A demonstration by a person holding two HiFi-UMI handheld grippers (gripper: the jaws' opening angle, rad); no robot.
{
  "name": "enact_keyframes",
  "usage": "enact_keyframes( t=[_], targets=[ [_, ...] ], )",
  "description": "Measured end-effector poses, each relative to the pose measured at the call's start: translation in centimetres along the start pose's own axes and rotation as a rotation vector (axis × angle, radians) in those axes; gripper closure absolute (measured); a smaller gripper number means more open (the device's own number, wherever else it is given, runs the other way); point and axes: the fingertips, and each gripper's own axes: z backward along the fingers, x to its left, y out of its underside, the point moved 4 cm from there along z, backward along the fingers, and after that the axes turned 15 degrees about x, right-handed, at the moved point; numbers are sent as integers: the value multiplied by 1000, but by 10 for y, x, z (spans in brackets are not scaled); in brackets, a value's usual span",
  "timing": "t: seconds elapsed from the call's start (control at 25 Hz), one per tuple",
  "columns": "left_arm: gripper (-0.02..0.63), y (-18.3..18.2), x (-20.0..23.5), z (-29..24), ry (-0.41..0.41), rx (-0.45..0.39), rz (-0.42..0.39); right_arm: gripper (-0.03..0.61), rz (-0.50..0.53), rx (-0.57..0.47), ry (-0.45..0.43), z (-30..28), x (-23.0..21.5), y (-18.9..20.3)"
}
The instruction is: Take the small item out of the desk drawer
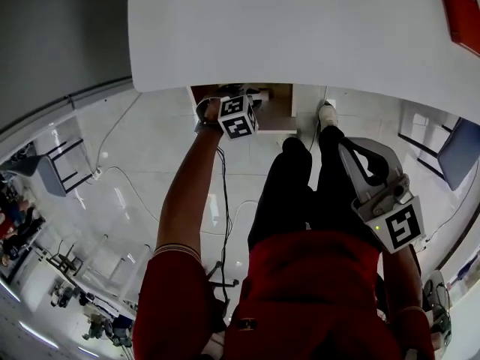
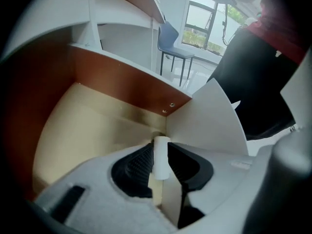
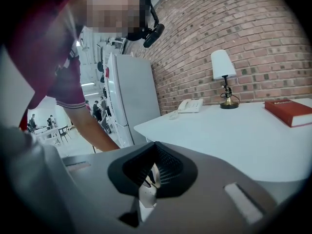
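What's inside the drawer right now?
A small white cylinder, upright between the left gripper's parted jaws, by a corner of the drawer. The gripper's body covers the nearest floor.

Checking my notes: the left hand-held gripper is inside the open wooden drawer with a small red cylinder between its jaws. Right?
Not quite. The left gripper view shows the small cylinder between the jaws of the left hand-held gripper is white, not red. That gripper is indeed inside the open wooden drawer.

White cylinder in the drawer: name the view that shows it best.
Left gripper view: the white cylinder stands close up between the left gripper's jaws, inside the drawer. Head view: too small to tell apart. Right gripper view: it is absent.
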Motion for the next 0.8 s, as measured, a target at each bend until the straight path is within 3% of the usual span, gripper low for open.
enact_keyframes(
  t=[0.24,0.8],
  targets=[
    [485,1,1,-23,76,66,-55,566,-28,1,31,0,-13,7],
    [497,-6,6,-41,164,119,-83,566,-56,7,59,0,-31,16]
  ],
)
